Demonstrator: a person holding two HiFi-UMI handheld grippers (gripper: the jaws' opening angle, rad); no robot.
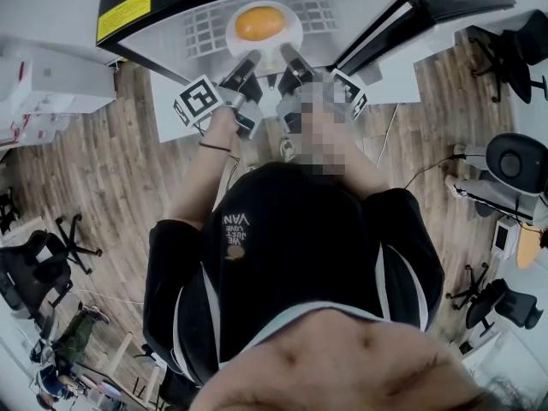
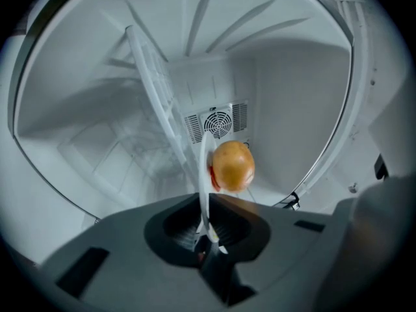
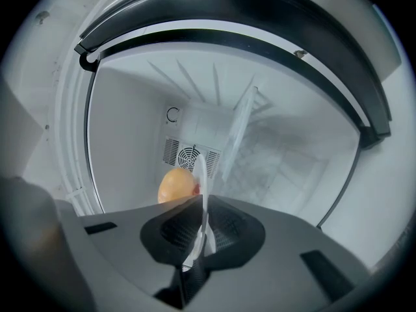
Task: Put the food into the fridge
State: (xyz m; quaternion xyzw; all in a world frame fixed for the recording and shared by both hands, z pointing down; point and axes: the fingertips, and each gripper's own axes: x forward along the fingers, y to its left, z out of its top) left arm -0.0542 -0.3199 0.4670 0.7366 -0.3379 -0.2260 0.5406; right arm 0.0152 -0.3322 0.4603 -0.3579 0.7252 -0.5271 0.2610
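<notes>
A round orange-yellow food (image 1: 259, 22) lies on a white plate (image 1: 289, 34) inside the open fridge (image 1: 124, 14), above its wire shelf (image 1: 204, 31). My left gripper (image 1: 246, 68) is shut on the plate's near left rim and my right gripper (image 1: 294, 63) is shut on its near right rim. In the left gripper view the plate (image 2: 205, 168) shows edge-on between the jaws of the left gripper (image 2: 208, 231), with the food (image 2: 233, 166) just to its right. In the right gripper view the plate (image 3: 202, 186) stands in the right gripper (image 3: 199, 238), with the food (image 3: 177, 186) to its left.
The fridge door (image 1: 445, 11) stands open at the right. A fan vent (image 2: 218, 122) sits in the fridge's back wall, and a white wire shelf (image 2: 156, 103) crosses the inside. White boxes (image 1: 51, 84) lie at the left, office chairs (image 1: 518, 50) at the right.
</notes>
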